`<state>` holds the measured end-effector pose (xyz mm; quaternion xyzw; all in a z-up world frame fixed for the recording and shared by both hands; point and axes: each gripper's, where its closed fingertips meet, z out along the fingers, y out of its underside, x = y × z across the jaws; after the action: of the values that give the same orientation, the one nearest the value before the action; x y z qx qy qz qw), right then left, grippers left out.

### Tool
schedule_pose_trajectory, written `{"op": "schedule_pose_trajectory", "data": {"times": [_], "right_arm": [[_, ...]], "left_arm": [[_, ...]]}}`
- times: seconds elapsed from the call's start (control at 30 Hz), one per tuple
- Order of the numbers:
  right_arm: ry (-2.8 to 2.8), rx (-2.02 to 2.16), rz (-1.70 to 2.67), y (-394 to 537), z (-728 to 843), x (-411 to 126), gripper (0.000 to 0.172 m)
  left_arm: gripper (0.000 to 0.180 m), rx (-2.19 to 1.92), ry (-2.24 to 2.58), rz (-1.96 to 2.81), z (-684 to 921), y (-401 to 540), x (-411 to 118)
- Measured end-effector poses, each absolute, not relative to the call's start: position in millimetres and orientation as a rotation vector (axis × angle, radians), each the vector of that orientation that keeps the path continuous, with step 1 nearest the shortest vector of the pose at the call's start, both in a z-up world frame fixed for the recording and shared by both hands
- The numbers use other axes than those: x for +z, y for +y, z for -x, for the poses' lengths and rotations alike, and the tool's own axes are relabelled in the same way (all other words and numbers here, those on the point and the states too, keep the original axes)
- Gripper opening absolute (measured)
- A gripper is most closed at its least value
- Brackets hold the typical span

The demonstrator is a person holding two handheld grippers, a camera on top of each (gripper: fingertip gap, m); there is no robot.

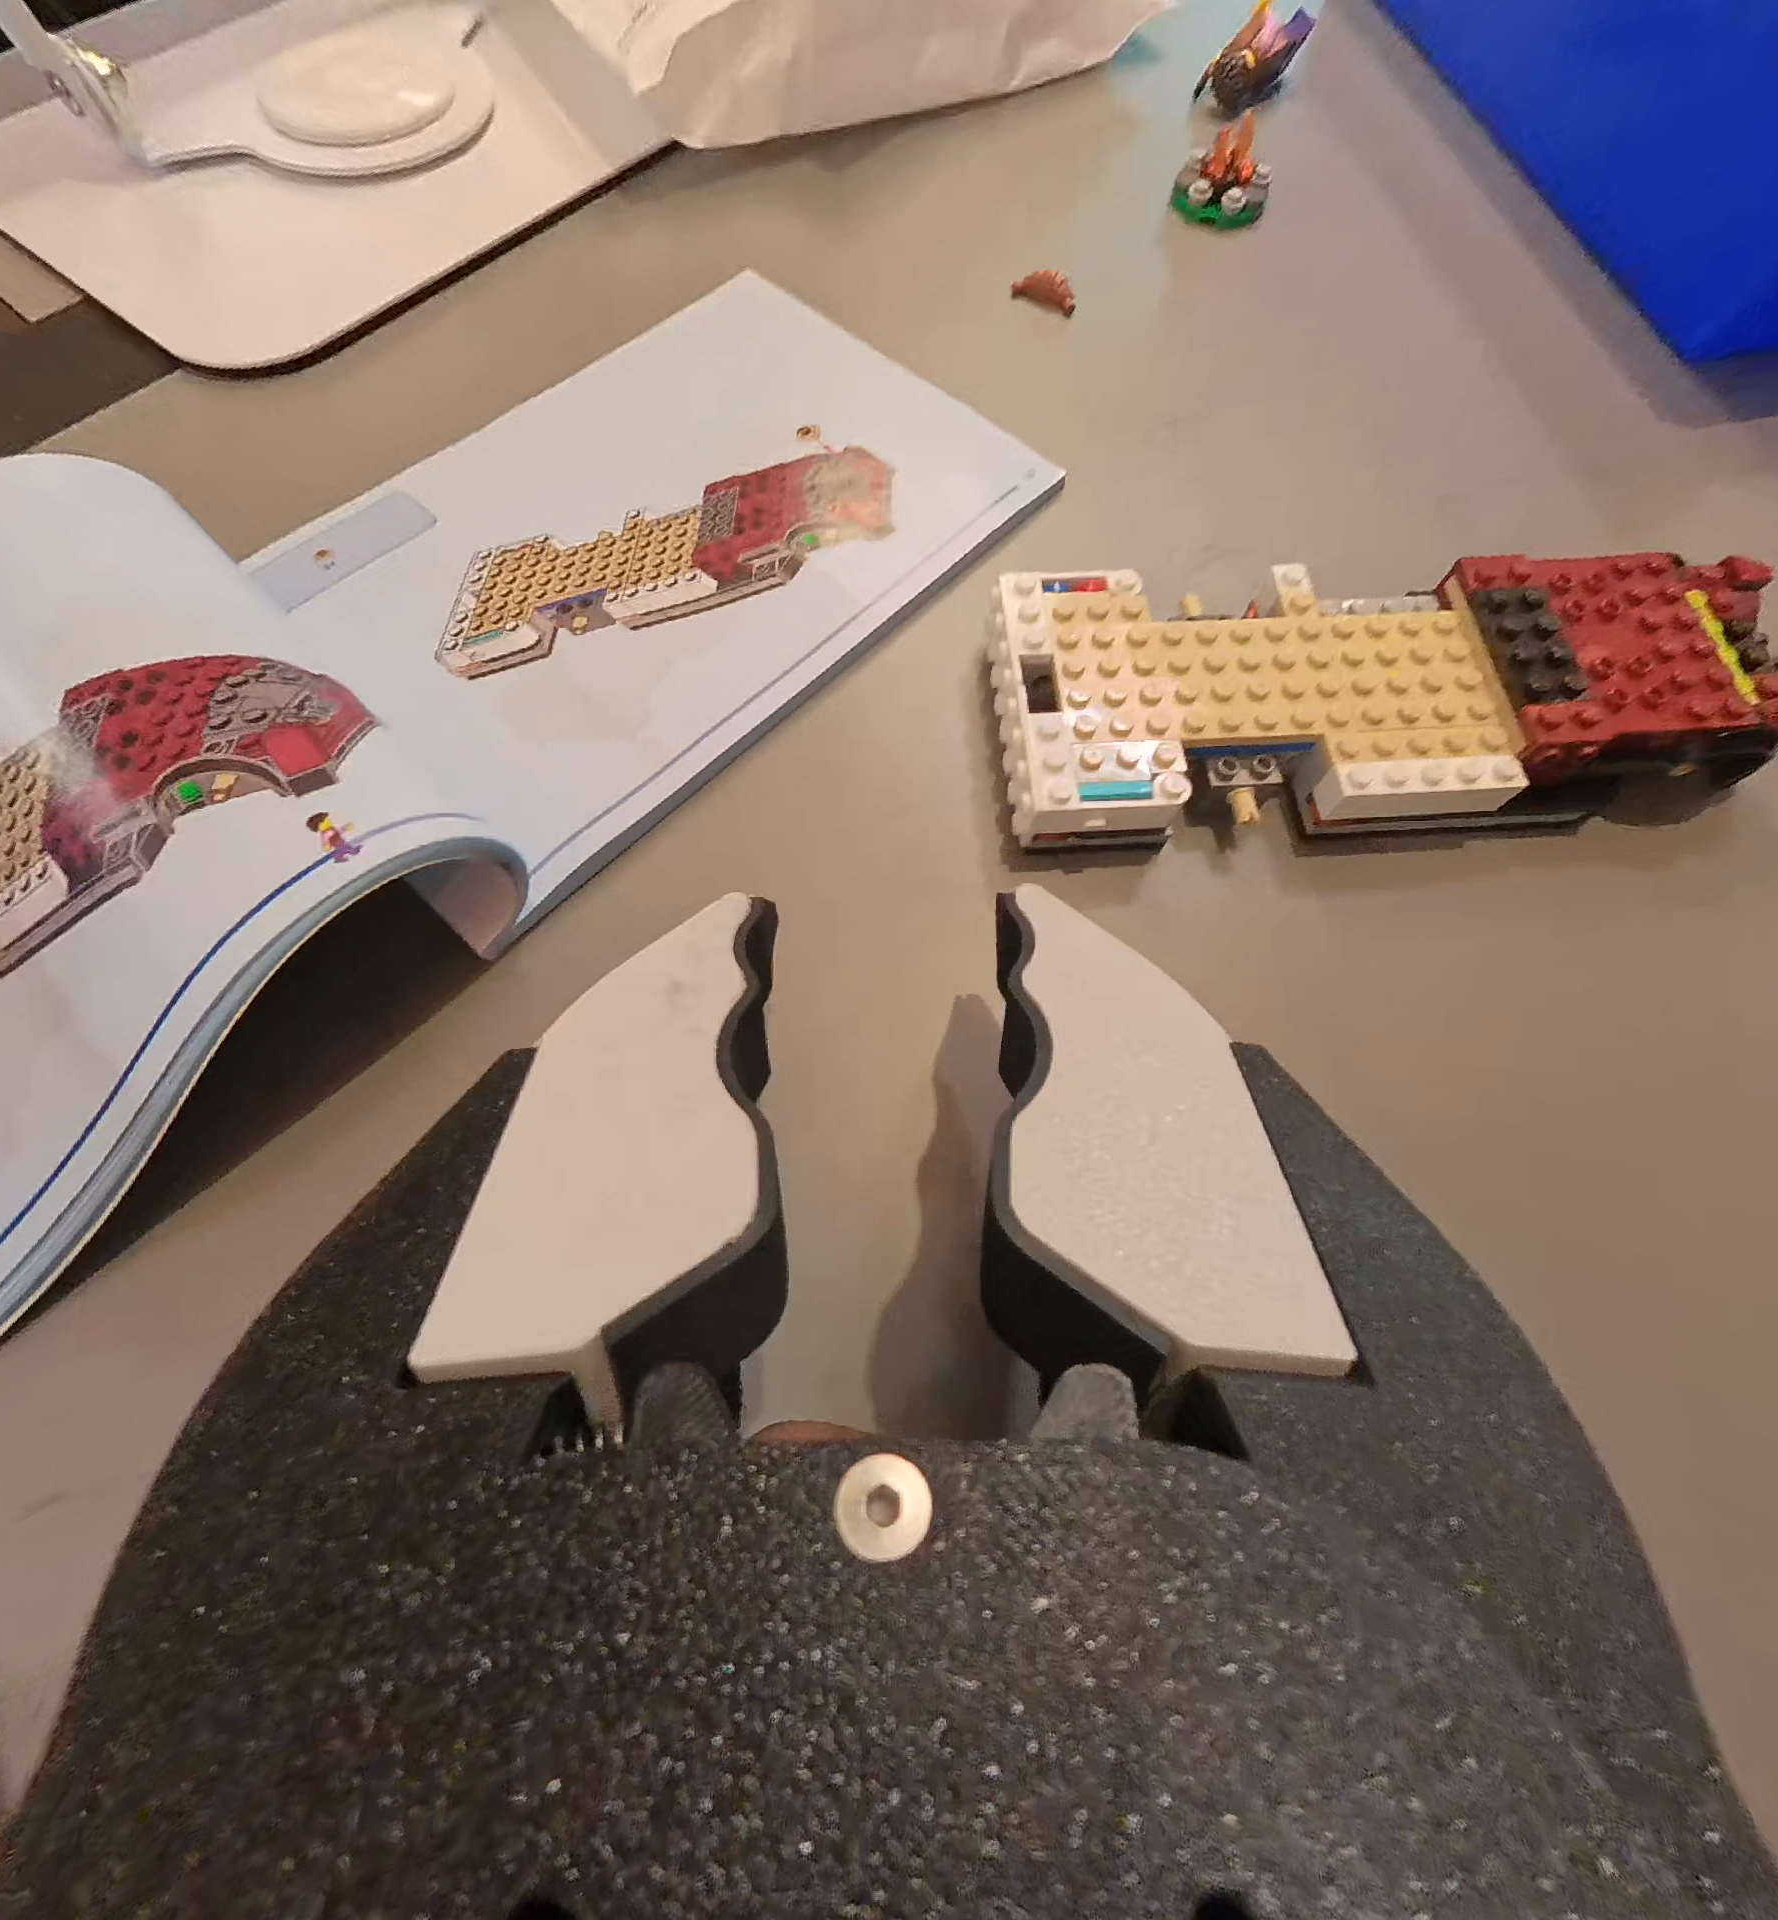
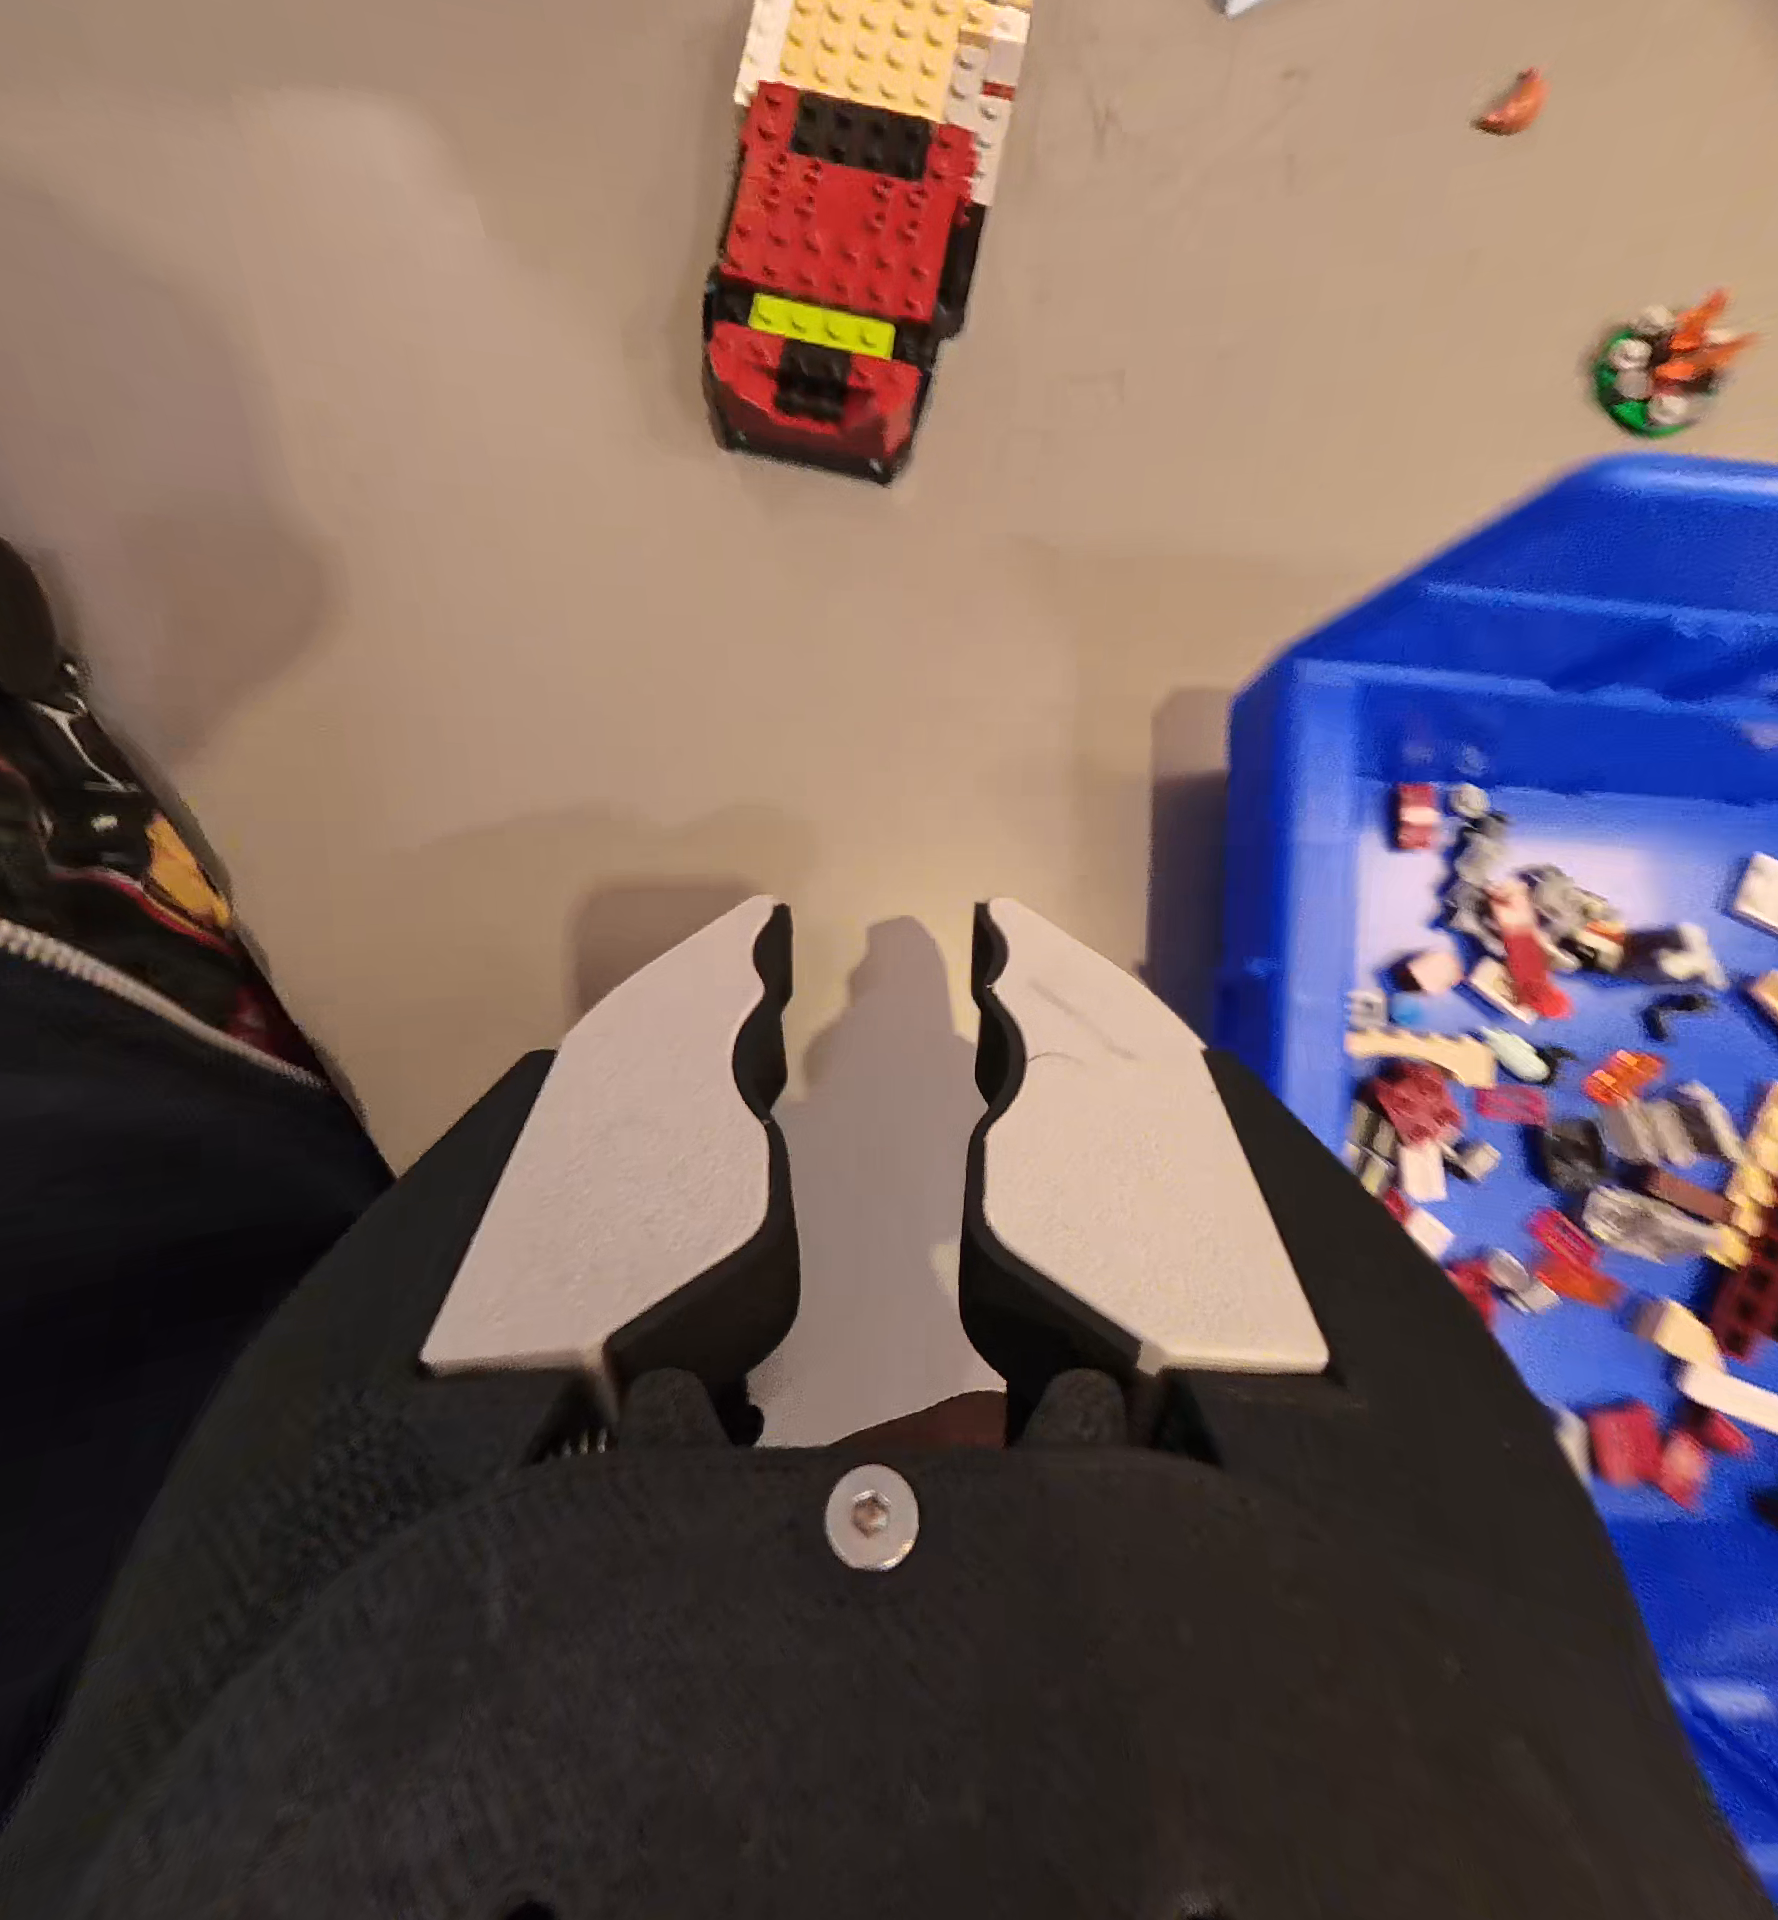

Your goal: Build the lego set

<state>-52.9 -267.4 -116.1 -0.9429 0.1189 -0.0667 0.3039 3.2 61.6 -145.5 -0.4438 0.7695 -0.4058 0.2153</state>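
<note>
My left gripper [image 1: 885, 914] is open with nothing between its pads, above the grey table [image 1: 1384, 1039]. A brick model [image 1: 1332, 696] with a tan deck, white edges and a dark red end lies ahead to the right of it. An open instruction booklet [image 1: 428, 665] lies to its left. My right gripper [image 2: 880, 920] is open with nothing between its pads, above bare table. The same brick model [image 2: 854, 239] lies farther ahead in the right wrist view. A blue bin [image 2: 1332, 883] of several loose bricks stands just right of the right gripper.
A white tray [image 1: 189, 239] and a white paper bag [image 1: 864, 62] lie at the back left. A small green-based brick piece [image 1: 1223, 182], a brown piece [image 1: 1046, 291] and a small figure [image 1: 1249, 62] lie at the back. A person's dark zipped clothing [image 2: 64, 1091] is at the left. About 35 cm separates my left fingertips from my right.
</note>
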Motion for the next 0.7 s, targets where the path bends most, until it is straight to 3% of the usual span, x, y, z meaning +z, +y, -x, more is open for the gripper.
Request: {"op": "schedule_pose_trajectory", "data": {"times": [0.3, 0.7], "right_arm": [[0.308, -0.388, 2.526, -328.6, -30.6, -73.8, 0.033], [0.395, -0.483, 2.520, -359.2, -118.8, -81.1, 0.034]], "left_arm": [[0.035, -1.167, 2.079, 1.264, 0.9, 59.6, -140.5], [0.034, -1.138, 2.085, 1.328, -1.7, 63.0, -146.6]]}}
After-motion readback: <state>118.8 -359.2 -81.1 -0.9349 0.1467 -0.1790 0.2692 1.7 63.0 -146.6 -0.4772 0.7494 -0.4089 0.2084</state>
